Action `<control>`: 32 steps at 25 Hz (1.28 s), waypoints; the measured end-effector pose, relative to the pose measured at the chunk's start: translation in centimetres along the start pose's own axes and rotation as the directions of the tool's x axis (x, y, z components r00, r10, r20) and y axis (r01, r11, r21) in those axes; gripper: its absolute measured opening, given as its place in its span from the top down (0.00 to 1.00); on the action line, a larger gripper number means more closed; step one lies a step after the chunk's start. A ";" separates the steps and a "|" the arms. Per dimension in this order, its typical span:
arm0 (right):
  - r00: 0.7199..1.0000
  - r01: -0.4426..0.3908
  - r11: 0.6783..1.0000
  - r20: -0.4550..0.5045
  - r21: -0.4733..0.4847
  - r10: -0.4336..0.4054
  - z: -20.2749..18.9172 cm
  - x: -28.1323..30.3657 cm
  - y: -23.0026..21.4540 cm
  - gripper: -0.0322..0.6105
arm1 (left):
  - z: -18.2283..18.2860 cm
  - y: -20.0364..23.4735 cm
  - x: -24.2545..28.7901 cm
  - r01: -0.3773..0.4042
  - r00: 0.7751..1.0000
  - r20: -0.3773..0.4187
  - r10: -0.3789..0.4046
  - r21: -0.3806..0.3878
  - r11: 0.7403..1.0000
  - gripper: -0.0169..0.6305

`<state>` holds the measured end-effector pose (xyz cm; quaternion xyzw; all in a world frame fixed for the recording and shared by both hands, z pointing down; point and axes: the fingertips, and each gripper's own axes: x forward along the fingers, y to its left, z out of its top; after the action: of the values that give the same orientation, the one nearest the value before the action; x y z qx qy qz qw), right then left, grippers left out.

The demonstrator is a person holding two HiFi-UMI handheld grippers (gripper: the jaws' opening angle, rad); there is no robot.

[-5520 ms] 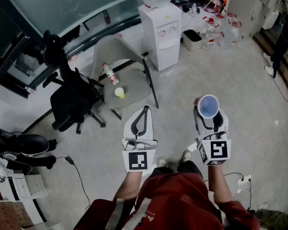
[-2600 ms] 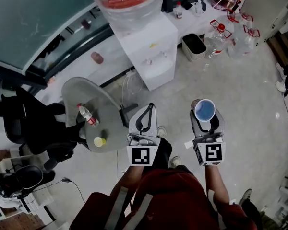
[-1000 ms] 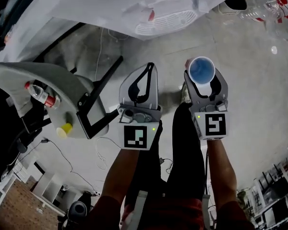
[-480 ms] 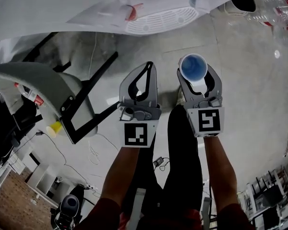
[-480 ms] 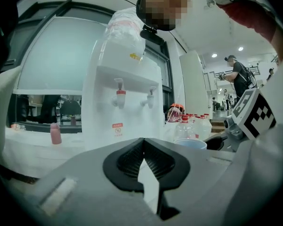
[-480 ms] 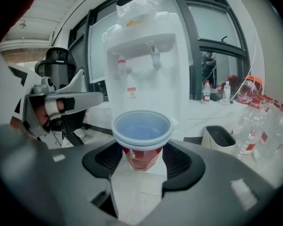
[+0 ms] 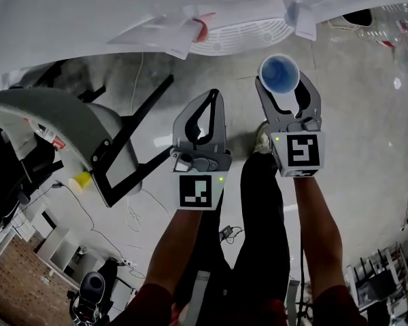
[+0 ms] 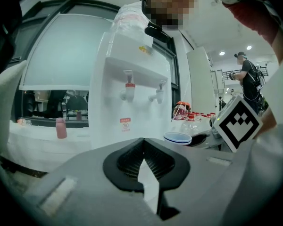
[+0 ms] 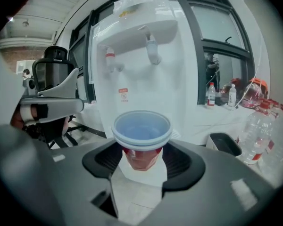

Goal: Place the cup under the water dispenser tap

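Note:
The red paper cup (image 9: 141, 138), pale blue inside, stands upright between the jaws of my right gripper (image 9: 142, 160), which is shut on it. From the head view the cup (image 7: 279, 73) sits just in front of the white water dispenser (image 7: 122, 19), near its drip grille (image 7: 241, 36). The dispenser (image 9: 146, 74) fills the right gripper view, with a red tap (image 9: 111, 60) and a blue tap (image 9: 153, 51) above and beyond the cup. My left gripper (image 7: 209, 95) is to the cup's left, shut with nothing in it; its tips (image 8: 142, 141) meet.
A grey chair (image 7: 47, 124) with black legs stands at the left, with a bottle (image 7: 44, 133) and a yellow cup (image 7: 81, 180) on it. Clear water jugs (image 7: 394, 26) lie to the right. A black bin (image 9: 224, 145) sits right of the dispenser. A person (image 8: 247, 74) stands far off.
Both grippers have moved closer to the dispenser and lower, the cup still held in the right one. The dispenser's front now fills more of the head view.

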<state>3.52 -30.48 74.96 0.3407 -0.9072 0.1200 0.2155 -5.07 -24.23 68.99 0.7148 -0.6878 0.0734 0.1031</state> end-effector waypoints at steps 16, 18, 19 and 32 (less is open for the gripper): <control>0.998 0.049 0.998 0.032 -0.049 -0.048 2.2 6.1 -3.0 0.54 | -0.5 0.0 -0.3 0.008 1.000 -0.026 -0.006 0.055 0.998 0.98; 0.998 0.059 0.997 0.038 -0.054 -0.057 2.3 6.2 -3.1 0.54 | -0.4 0.0 -0.4 0.004 1.000 -0.021 -0.003 0.051 0.999 0.98; 0.997 0.064 0.996 0.039 -0.054 -0.062 2.4 6.3 -3.1 0.54 | -0.4 0.0 -0.4 0.004 1.000 -0.020 -0.003 0.047 0.999 0.98; 0.995 0.100 0.995 -0.027 -0.029 -0.101 0.8 6.8 -3.7 0.43 | -0.7 -0.5 -0.6 0.017 0.999 -0.031 -0.016 0.049 0.999 0.98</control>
<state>1.21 -37.35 77.74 0.3812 -0.8874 0.1010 0.2387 -4.54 -23.42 69.52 0.7215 -0.6782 0.1002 0.0966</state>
